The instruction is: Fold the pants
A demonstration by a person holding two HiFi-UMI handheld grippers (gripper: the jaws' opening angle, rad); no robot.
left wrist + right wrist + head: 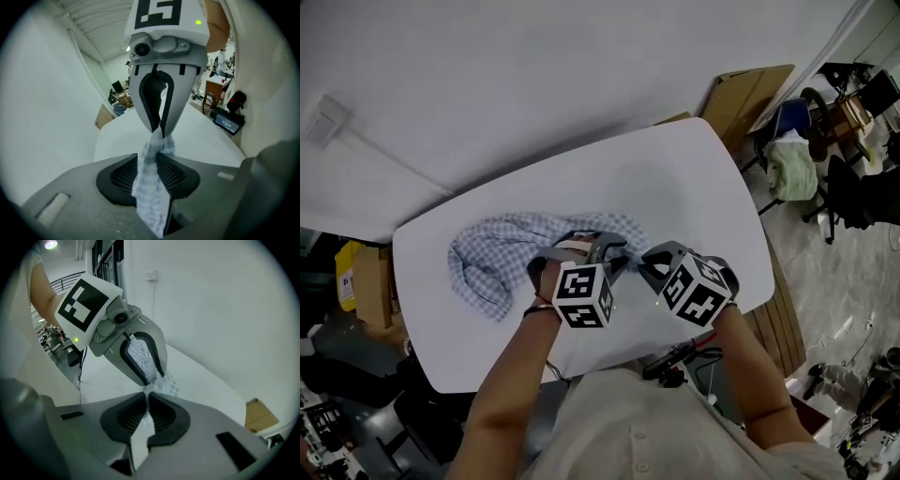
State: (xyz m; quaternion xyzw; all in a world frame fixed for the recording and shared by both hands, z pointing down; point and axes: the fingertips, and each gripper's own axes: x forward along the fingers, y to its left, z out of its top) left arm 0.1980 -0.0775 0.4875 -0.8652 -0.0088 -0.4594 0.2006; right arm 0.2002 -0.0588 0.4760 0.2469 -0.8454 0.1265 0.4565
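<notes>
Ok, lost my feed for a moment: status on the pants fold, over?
Left gripper shut on checked pants; right gripper shut on same cloth, close beside it. Pants bunched on white table, not folded. Nothing in the way.

My left claw [615,257] and right claw [644,266] meet tip to tip above the near middle of the white tabletop [694,178]. Each blocks the other's way forward, and both are clamped on the checked pants [502,248]. That crumpled heap fills the left-centre. The tabletop's right half and near left corner lie bare. A wall [534,84] runs just past the far edge. A cardboard box [750,94] leans beyond the far right corner.
</notes>
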